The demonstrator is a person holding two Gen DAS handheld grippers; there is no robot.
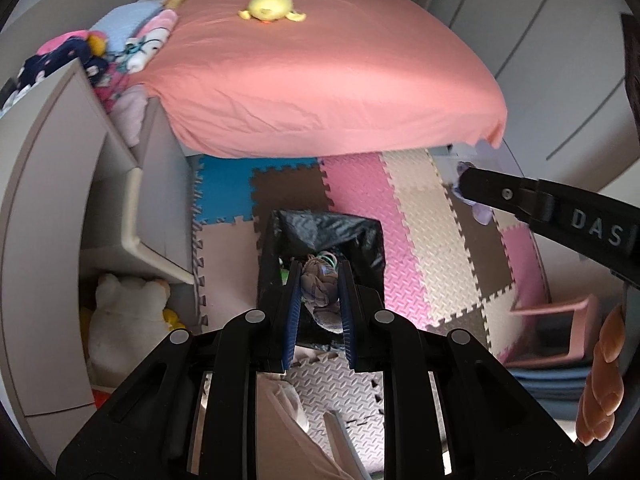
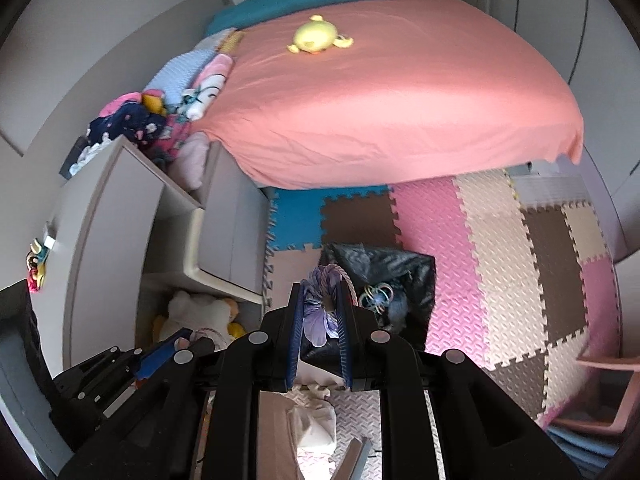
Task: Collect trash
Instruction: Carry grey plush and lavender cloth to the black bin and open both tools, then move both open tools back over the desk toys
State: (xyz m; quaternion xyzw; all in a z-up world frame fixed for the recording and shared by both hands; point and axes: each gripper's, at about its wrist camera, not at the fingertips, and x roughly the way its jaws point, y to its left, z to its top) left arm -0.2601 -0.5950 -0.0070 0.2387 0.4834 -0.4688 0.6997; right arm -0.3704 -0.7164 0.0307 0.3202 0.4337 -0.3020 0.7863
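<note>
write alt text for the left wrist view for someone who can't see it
The left claw is shut on a crumpled grey cloth above a black-lined bin on a coloured foam mat floor. Behind stands a bed with a pink sheet and a yellow plush toy; the right claw enters from the right holding something purple.

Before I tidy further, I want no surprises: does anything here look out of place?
Yes: a white plush toy lies on the floor beside the drawer unit, whose drawer hangs open. A yellow plush sits alone on the bed.
</note>
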